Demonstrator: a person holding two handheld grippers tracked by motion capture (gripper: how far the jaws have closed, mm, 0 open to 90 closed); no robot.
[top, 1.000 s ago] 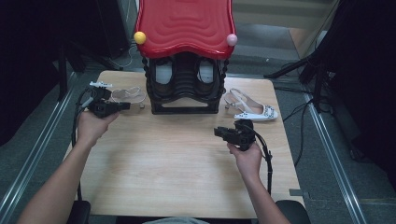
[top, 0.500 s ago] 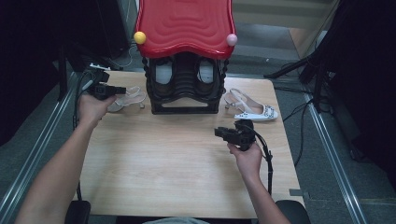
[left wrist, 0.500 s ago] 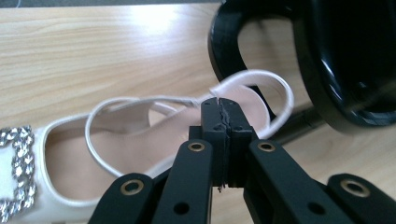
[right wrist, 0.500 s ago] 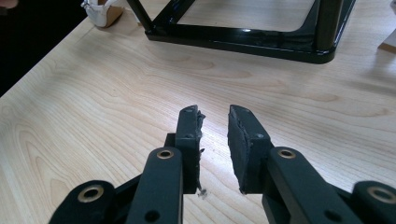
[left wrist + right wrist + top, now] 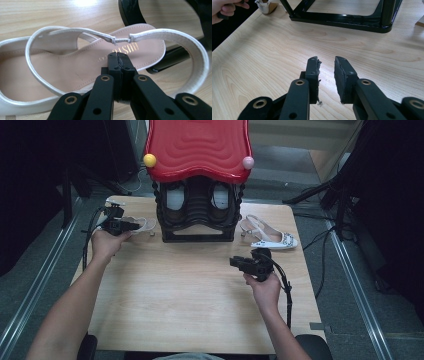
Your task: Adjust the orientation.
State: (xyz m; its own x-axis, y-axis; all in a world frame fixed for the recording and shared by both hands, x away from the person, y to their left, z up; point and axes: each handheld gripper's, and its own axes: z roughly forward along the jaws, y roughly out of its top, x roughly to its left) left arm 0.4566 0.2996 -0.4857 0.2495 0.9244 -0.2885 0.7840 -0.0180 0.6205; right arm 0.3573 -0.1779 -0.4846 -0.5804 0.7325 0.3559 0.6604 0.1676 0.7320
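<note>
Over the insole of the white sandal [image 5: 75, 65], the left gripper [image 5: 119, 65] has its jaws pressed flat together with nothing between them, the tips just under the knotted thin strap [image 5: 120, 40]; the sandal lies at the table's [image 5: 190, 295] left rear, just beside the black shoe rack [image 5: 197, 215]. At the right, the right gripper [image 5: 326, 65] hovers low above bare wood with its jaws parted and empty, the forearm reaching in from the near edge. Beyond the rack's right side lies a second white sandal [image 5: 270, 234], well apart from both hands.

Right gripper [image 5: 326, 72] jaws parted (nothing between), wooden table [image 5: 262, 57], black rack base [image 5: 342, 21]
</note>
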